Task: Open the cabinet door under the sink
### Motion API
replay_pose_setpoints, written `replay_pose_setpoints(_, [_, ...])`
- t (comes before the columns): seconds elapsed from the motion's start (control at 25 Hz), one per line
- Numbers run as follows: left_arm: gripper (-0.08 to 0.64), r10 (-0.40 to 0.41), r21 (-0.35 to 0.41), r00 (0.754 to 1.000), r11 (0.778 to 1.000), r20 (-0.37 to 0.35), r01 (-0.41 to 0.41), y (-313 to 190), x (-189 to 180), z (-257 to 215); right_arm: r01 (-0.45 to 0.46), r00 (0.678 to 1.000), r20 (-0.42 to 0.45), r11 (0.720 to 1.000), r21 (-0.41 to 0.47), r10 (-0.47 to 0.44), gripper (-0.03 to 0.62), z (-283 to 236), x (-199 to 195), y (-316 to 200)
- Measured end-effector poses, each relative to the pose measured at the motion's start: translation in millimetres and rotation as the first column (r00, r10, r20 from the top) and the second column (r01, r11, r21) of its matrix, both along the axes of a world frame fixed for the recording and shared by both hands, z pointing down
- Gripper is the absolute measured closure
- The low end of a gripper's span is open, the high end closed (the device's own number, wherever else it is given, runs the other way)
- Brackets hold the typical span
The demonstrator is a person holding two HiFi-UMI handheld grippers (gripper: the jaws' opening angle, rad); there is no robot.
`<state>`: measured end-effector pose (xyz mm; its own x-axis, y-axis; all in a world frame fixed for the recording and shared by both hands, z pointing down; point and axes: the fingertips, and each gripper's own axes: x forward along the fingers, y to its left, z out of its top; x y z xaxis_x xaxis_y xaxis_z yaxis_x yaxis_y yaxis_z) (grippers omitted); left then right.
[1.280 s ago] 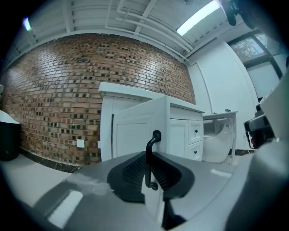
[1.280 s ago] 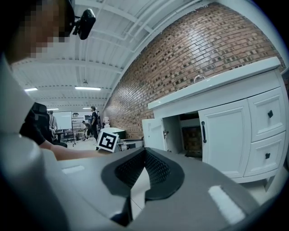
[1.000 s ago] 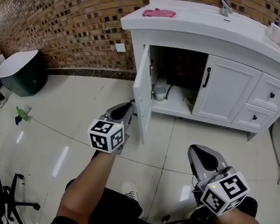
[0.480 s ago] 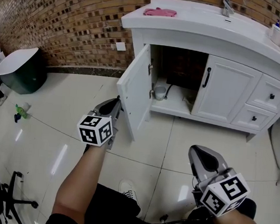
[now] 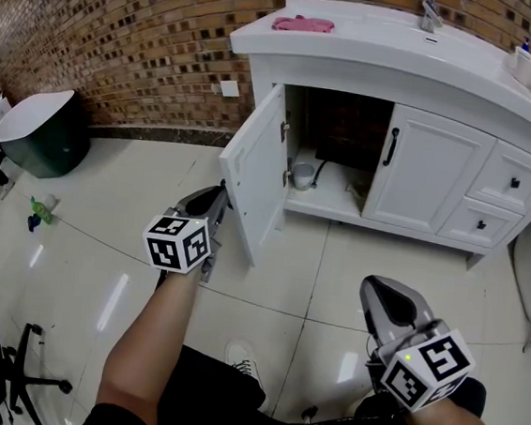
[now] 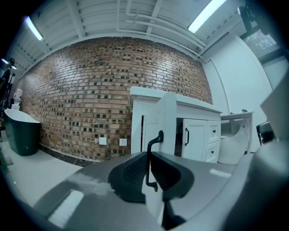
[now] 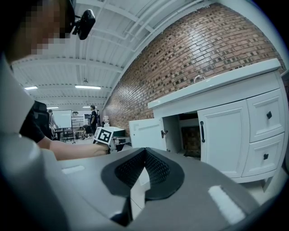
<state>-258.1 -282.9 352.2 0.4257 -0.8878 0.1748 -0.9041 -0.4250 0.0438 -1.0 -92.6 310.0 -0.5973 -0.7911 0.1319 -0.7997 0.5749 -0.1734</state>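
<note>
Left gripper (image 5: 216, 197): centre left of the head view, at the door's free edge. We have it clenched on the black door handle (image 6: 155, 139).
Cabinet door (image 5: 251, 169): upper centre, below the sink counter (image 5: 358, 49). It stands wide open toward us, and we see the dark cabinet interior behind it.
Right gripper (image 5: 384, 305): lower right, well apart from the cabinet, with its jaws pressed together on nothing.
Neighbouring door (image 5: 427, 172): closed.

no words, labels or numbers can be read on anything in view.
</note>
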Motion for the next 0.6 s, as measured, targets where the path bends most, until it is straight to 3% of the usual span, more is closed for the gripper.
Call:
replay_pose_setpoints(0.4, [0.554,-0.034,-0.008,0.996,0.999,-0.081,0.034,10,-17,-3,-0.029,0.999,-0.011,1.000,0.008,0.030,0.584,2,13,4])
replay_pose_setpoints(0.6, [0.554,0.035,0.032,0.992,0.999,-0.121,-0.032,27,-7,-30,-0.049,0.999,-0.015,0.999,0.021,0.049,0.584,0,21,7])
